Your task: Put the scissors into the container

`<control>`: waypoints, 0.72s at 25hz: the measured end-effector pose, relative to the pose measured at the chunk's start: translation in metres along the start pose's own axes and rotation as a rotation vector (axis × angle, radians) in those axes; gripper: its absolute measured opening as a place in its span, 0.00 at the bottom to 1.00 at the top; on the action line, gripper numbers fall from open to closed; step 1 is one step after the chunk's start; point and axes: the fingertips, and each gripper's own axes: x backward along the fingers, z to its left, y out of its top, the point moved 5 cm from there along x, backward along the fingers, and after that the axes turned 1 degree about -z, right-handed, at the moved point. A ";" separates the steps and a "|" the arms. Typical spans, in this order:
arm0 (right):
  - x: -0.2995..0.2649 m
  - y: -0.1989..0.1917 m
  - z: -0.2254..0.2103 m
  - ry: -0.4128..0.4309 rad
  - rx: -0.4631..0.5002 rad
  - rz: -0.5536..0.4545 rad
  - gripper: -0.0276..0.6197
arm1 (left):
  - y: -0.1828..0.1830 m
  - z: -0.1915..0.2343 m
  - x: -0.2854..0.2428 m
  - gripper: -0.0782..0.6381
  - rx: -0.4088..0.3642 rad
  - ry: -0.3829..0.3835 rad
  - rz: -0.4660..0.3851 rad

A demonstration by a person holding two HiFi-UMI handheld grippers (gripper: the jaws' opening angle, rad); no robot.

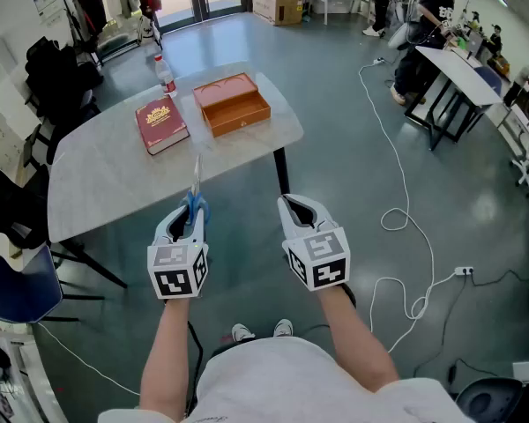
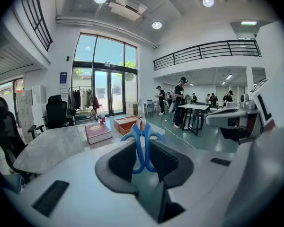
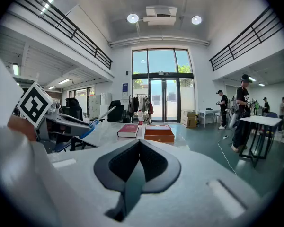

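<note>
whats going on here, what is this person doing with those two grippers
A person stands at a table with a gripper in each hand. The left gripper is shut on blue-handled scissors, whose blades point toward the table. The right gripper is shut with nothing in it. The orange container sits on the table beside a red book; the scissors are not in it yet.

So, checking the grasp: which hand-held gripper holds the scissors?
The left hand-held gripper, shut on the scissors; the right hand-held gripper is shut on nothing.
</note>
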 end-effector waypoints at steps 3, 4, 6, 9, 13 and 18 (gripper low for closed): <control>0.006 0.000 -0.009 0.018 0.008 0.002 0.05 | 0.002 -0.012 -0.004 0.23 0.001 0.006 0.005; 0.008 -0.001 -0.012 0.024 0.009 0.003 0.05 | 0.002 -0.016 -0.005 0.23 0.000 0.008 0.006; 0.011 -0.003 -0.018 0.038 0.011 0.006 0.05 | 0.003 -0.025 -0.006 0.23 -0.002 0.010 0.005; 0.012 -0.004 -0.026 0.056 0.012 0.005 0.05 | 0.004 -0.035 -0.011 0.23 -0.010 0.012 0.007; 0.007 -0.003 -0.035 0.074 0.014 -0.002 0.05 | 0.007 -0.040 -0.021 0.23 -0.015 0.017 0.016; -0.004 -0.001 -0.047 0.084 0.010 -0.006 0.05 | 0.012 -0.041 -0.034 0.23 -0.020 0.020 0.018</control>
